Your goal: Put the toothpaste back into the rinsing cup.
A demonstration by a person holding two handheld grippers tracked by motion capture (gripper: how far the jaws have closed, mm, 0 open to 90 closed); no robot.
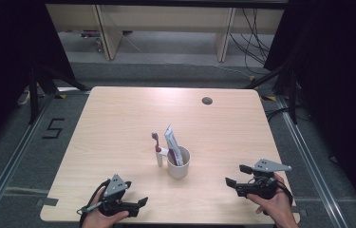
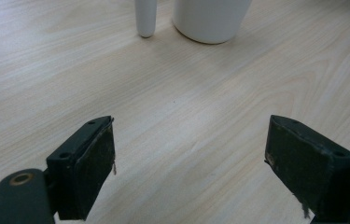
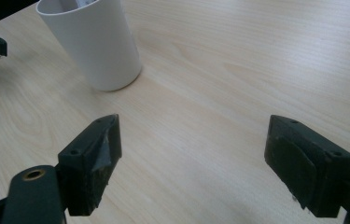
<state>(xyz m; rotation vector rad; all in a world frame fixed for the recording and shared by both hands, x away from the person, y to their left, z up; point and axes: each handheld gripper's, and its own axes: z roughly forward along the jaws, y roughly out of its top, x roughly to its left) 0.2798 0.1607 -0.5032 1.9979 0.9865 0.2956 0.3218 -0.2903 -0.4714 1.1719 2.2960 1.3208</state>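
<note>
Standing near the middle of the table (image 1: 118, 118), the white cup (image 1: 179, 167) holds a toothpaste tube (image 1: 172, 142), toothbrush (image 1: 157, 149) just beside it, while left gripper (image 1: 135, 206) and right gripper (image 1: 236, 175) gape wide, empty.

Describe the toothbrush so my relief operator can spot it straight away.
Start at the light wooden table and find the white cup near its middle, between the two tongs and a little beyond them. The toothbrush stands upright just left of that cup, outside it. It has a white handle and a dark red head, while the toothpaste tube sits inside the cup.
</note>
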